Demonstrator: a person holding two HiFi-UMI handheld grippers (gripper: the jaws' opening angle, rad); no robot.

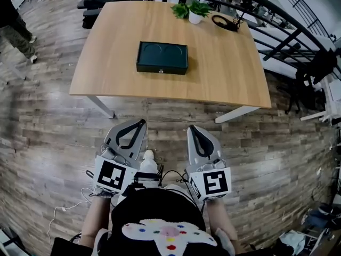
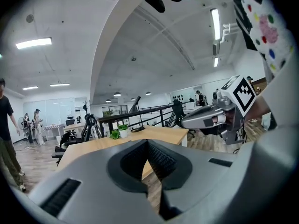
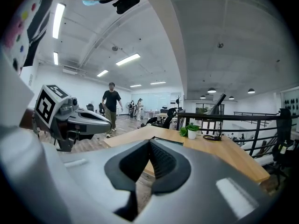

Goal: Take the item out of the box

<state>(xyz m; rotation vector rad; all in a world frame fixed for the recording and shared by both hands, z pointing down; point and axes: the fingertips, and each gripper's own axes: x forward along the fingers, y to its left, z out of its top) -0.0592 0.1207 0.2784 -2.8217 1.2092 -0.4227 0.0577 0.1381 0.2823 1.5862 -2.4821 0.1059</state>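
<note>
The dark green box (image 1: 162, 57) sits shut near the middle of the wooden table (image 1: 224, 73), at twelve o'clock from the person; what it holds cannot be seen. The left gripper (image 1: 141, 122) and right gripper (image 1: 191, 128) hang side by side over the plank floor (image 1: 48, 127) at six o'clock, well apart from the table, both pointing toward it. Each has its jaws pressed together with nothing between them. A potted plant (image 1: 193, 10) and a black loop (image 1: 225, 22) sit at the table's one o'clock corner. Another person (image 1: 13, 20) stands at ten o'clock.
</note>
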